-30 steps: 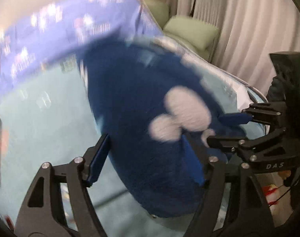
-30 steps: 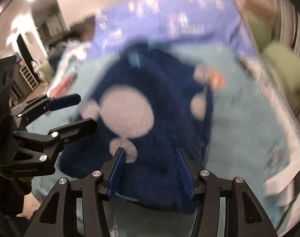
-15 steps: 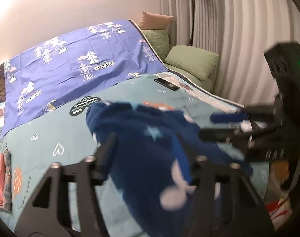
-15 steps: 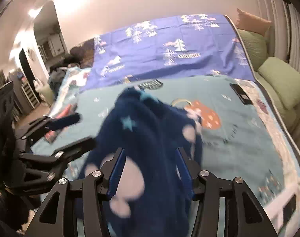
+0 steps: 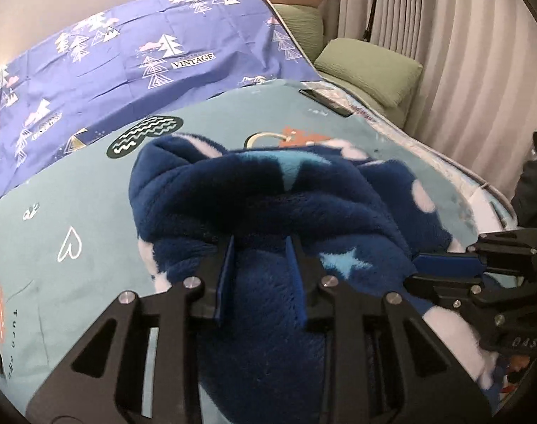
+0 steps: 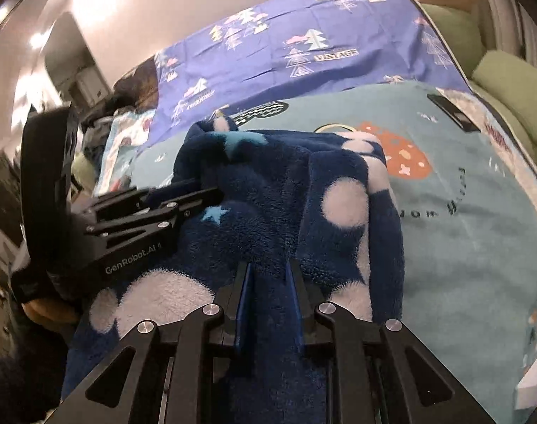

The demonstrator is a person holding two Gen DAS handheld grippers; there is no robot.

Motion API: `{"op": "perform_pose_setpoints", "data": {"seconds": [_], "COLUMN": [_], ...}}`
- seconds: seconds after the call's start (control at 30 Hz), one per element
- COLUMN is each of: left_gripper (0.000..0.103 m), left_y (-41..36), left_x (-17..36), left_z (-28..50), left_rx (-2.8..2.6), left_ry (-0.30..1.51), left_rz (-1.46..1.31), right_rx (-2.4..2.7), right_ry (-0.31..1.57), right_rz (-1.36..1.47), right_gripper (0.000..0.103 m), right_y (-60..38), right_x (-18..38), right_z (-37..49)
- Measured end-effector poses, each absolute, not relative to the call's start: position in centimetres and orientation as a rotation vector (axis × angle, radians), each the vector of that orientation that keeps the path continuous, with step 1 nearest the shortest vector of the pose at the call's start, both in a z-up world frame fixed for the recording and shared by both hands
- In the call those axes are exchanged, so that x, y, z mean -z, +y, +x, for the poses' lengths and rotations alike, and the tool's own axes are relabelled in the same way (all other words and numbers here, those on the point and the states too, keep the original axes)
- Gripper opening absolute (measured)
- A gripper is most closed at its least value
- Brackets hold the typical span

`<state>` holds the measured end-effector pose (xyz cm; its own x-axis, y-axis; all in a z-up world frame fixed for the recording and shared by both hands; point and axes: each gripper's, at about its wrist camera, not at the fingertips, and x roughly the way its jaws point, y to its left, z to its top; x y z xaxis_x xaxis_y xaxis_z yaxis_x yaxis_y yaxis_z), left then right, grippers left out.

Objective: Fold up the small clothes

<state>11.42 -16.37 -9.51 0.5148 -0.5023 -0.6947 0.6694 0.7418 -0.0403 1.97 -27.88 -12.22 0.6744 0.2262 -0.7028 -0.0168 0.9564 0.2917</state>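
Fleece (image 5: 268,190): dark blue plush garment with pale dots and light stars, bunched in a heap on the teal sheet (image 5: 74,212) at the near edge of the bed. In the left wrist view it fills the frame centre and runs off toward 5 o'clock; in the right wrist view it spreads from centre to 7 o'clock.

Left gripper (image 5: 259,247): jaws have just been closing, and fleece is pinched between the blue pads. Right gripper (image 6: 267,272): the same, jaws just closed in, a fold of fleece clamped between the pads. Each gripper shows in the other's view: the right one at 4 o'clock of the left view, the left one at 9 o'clock of the right view.

Handling, judged: soft, thick, limp; light, but bulky enough to sag between two holds. Pile should grip well and not slip. Nothing fragile. Thick layers are easy to catch double, so best taken at a single edge or hem, the two holds well apart along it.

Hard to make out: garment type, since no sleeve, collar or hem is clear. Its near part is hidden under the gripper bodies. Whether each pinch has one layer or several cannot be told. A dark flat item (image 5: 325,100) lies on the sheet at 1 o'clock, unidentified.
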Motion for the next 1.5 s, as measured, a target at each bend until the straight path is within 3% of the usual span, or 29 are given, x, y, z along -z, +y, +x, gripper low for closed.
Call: {"op": "perform_pose_setpoints", "data": {"seconds": [0.17, 0.3, 0.5, 0.73, 0.87, 1.07, 1.3, 1.5], "left_gripper": [0.035, 0.036, 0.039, 0.039, 0.039, 0.049, 0.056, 0.057], "left_y": [-15.8, -17.1, -20.3, -20.1, -17.9, -13.3, -11.0, -11.6], "left_x": [5.6, 5.7, 12.2, 11.3, 8.7, 4.5, 9.4, 9.8], "left_z": [12.9, 15.7, 18.1, 17.4, 15.9, 8.0, -0.2, -0.2], "left_rx": [0.769, 0.736, 0.648, 0.660, 0.671, 0.783, 0.868, 0.798], "left_ry": [0.698, 0.708, 0.783, 0.741, 0.706, 0.637, 0.674, 0.680], "left_rz": [0.196, 0.207, 0.375, 0.381, 0.297, 0.229, 0.291, 0.296], "right_rx": [-0.128, -0.082, -0.025, -0.008, 0.032, -0.001, 0.062, 0.127], "right_ry": [0.791, 0.745, 0.952, 0.918, 0.860, 0.790, 0.860, 0.828], "right_rz": [0.270, 0.285, 0.331, 0.312, 0.260, 0.163, 0.209, 0.138], "right_gripper": [0.028, 0.028, 0.034, 0.034, 0.034, 0.041, 0.049, 0.051], "right_y": [-29.0, -29.6, -30.4, -30.2, -29.5, -26.4, -25.2, -23.6], "right_x": [8.2, 6.8, 15.3, 14.4, 11.7, 7.3, 12.2, 12.4], "right_z": [3.5, 7.1, 12.7, 11.9, 9.3, 0.4, -5.8, -6.4]}}
